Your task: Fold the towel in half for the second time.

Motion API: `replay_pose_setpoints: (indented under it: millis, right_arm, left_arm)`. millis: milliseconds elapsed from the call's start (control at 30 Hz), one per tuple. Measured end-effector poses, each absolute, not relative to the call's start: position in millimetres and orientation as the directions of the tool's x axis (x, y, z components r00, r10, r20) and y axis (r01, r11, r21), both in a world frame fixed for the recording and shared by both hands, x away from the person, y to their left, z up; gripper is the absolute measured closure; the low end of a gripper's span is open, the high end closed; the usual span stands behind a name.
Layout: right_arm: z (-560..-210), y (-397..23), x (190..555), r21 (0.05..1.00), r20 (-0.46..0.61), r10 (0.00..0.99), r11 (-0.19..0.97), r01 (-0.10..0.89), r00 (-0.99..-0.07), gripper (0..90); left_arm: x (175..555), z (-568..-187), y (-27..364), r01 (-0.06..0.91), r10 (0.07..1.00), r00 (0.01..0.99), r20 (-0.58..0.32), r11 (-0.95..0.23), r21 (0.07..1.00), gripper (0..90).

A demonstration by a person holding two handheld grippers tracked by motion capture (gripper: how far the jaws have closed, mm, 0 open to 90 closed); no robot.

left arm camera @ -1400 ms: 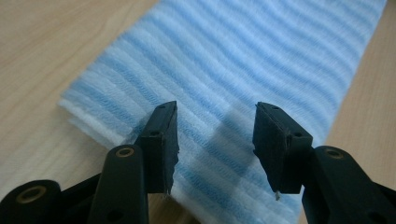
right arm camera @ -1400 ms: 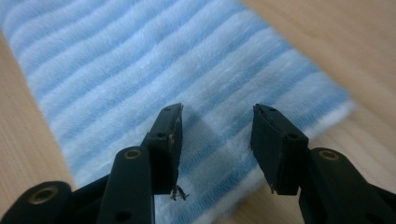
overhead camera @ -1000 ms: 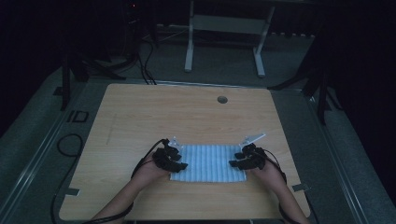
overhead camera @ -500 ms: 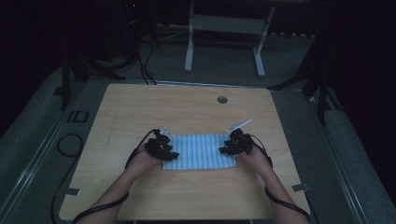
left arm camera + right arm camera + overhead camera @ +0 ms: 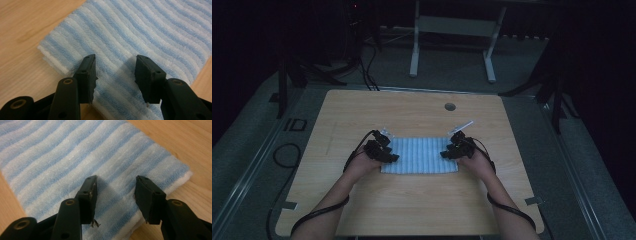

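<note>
Lying folded on the table [image 5: 412, 107], striped towel [image 5: 419, 155]

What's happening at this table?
A person sits at a wooden table with a hand-held gripper in each hand, working on a blue-and-white striped towel that lies folded flat. The left gripper is over the towel's left end and the right gripper over its right end. Seen along the jaws, both grippers are open, with the towel beneath them and nothing pinched yet.
</note>
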State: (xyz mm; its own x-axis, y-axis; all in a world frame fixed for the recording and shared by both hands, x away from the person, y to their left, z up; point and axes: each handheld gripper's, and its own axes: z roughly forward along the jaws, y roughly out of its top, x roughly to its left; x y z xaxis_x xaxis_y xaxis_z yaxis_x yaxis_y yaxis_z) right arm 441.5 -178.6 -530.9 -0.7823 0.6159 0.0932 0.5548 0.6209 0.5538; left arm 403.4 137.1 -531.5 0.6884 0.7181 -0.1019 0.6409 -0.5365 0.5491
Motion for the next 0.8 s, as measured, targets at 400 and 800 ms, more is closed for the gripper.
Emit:
replay_pose_setpoints:
  millis: [400, 800]
  right_arm:
    - [-525.3, -176.2, 437.0, 0.564, 0.085, 0.614, 0.619, 0.546, -0.785, 41.7]
    - [-515.4, -192.2, 425.2, 0.669, 0.030, 0.631, 0.563, 0.485, -0.775, 13.3]
  left_arm:
    - [400.6, -526.7, 133.0, 0.646, 0.724, 0.679, -0.121, -0.511, 0.567, 38.5]
    - [385.5, -518.6, 132.5, 0.586, 0.707, 0.701, -0.098, -0.492, 0.644, 6.7]
